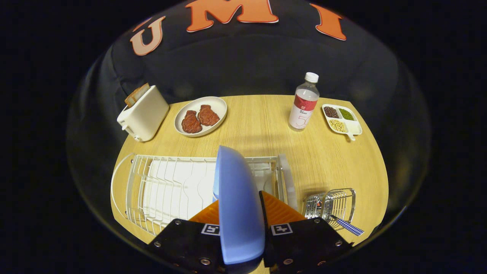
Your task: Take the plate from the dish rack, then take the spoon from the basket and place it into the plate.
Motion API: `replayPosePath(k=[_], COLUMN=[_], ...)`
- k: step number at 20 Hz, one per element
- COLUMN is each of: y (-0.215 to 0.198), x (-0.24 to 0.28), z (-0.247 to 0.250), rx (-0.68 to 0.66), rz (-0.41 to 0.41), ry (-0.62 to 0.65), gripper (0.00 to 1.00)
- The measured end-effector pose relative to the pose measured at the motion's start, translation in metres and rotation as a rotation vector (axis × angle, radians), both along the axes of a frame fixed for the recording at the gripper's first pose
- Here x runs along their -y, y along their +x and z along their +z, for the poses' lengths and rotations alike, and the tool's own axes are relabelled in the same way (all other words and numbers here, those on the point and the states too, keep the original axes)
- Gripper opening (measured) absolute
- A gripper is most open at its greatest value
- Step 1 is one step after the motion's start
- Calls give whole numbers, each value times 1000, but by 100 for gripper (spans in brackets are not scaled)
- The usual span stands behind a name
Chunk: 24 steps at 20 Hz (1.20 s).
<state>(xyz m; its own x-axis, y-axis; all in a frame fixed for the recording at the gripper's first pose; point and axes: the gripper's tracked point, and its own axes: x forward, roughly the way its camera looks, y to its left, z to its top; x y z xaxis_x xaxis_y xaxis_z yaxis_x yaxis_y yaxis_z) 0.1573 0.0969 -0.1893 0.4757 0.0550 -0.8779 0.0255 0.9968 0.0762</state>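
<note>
- The tool (243,228) is clamped on the blue plate (237,201), which stands on edge between its two fingers, above the white wire dish rack (171,186).
- Just right of the rack sits a small wire basket (331,205); the spoon's checked handle (350,227) pokes out of it.
- Beyond, on the wooden worktop (262,125): a toaster (144,113), a plate of meat (201,116), a water bottle (303,102) and a divided dish of beans (341,119).

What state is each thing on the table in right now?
Tool: shut on the blue plate.
Blue plate: on edge between the fingers, over the dish rack.
Spoon: in the basket, untouched.
Bottle: upright, capped.
Toaster: bread sticking up.
White plate: holds two meat pieces.
</note>
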Motion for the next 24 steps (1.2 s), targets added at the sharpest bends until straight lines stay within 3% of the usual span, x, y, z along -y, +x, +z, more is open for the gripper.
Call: replayPosePath(k=[6,13,19,24], y=[8,-1,-50,-101], x=[10,16,15,17], z=[20,54,91,89], rx=[61,148,257,269], rz=[0,-12,23,51], ry=[-135,-124,-21,53], gripper=[32,32,32,32])
